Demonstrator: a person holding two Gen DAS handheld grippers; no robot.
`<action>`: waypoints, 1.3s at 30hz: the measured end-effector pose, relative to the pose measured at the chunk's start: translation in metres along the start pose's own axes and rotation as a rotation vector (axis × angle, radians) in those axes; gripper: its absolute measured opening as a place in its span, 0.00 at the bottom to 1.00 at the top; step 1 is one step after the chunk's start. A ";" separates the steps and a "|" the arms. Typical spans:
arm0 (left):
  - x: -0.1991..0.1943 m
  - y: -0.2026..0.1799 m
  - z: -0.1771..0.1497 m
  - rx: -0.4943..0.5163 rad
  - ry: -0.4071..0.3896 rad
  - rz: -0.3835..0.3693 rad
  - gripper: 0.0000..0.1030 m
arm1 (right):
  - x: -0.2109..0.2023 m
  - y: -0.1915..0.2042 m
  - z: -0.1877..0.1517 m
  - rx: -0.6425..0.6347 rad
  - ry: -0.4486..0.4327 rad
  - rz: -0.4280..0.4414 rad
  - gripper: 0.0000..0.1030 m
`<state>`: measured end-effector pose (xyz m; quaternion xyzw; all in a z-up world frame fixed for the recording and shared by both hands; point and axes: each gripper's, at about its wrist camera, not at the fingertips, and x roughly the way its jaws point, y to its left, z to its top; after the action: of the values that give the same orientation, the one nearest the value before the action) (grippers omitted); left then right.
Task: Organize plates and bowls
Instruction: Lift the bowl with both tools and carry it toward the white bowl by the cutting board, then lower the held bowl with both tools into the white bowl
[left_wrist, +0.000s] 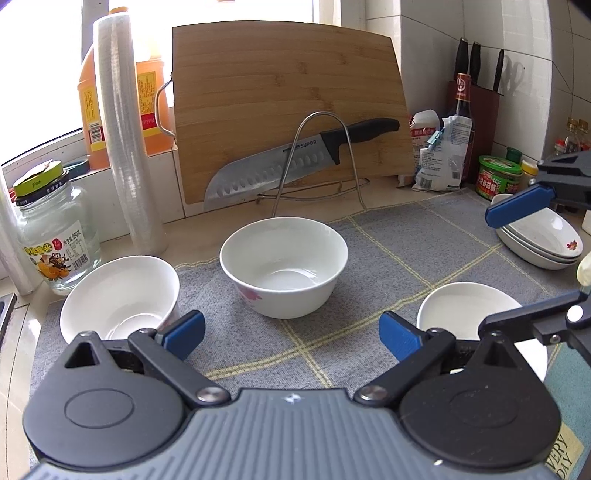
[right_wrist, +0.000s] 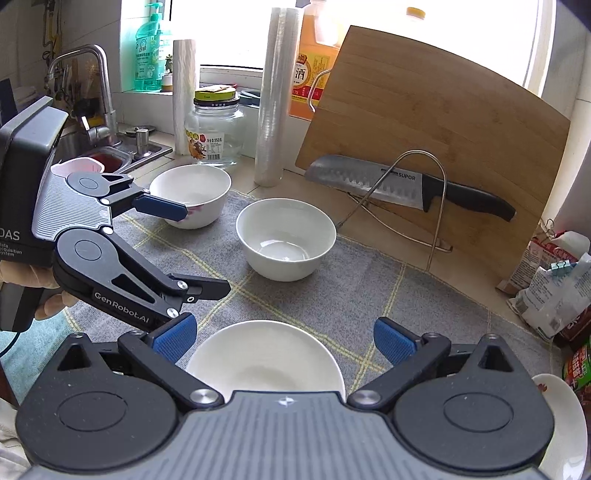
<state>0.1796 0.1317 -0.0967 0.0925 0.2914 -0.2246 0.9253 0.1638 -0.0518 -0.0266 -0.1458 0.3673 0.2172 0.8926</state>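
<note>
- Bowls: glossy white round bowl (left_wrist: 283, 266) mid-mat on grey woven mat (left_wrist: 388, 251).
- Left claw (left_wrist: 291, 334) and right claw (right_wrist: 284, 341) released, holding nothing.
- Steel faucet (right_wrist: 96, 79) shows only in right view.

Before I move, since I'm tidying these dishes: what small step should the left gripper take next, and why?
Probably ease the left gripper forward to the middle bowl. Its fingers are open and empty, and that bowl sits straight ahead on the grey mat, apart from the left bowl.
</note>
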 end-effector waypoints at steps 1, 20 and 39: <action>0.002 0.001 0.000 -0.001 0.001 0.002 0.97 | 0.002 -0.002 0.003 -0.013 0.002 -0.003 1.00; 0.049 -0.001 0.007 0.004 0.022 0.026 0.97 | 0.081 -0.054 0.053 0.035 0.084 0.130 1.00; 0.066 0.001 0.012 0.004 0.021 0.043 0.92 | 0.138 -0.060 0.079 0.016 0.127 0.266 0.96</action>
<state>0.2342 0.1053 -0.1257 0.1029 0.2985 -0.2041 0.9266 0.3281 -0.0313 -0.0653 -0.1020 0.4408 0.3207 0.8321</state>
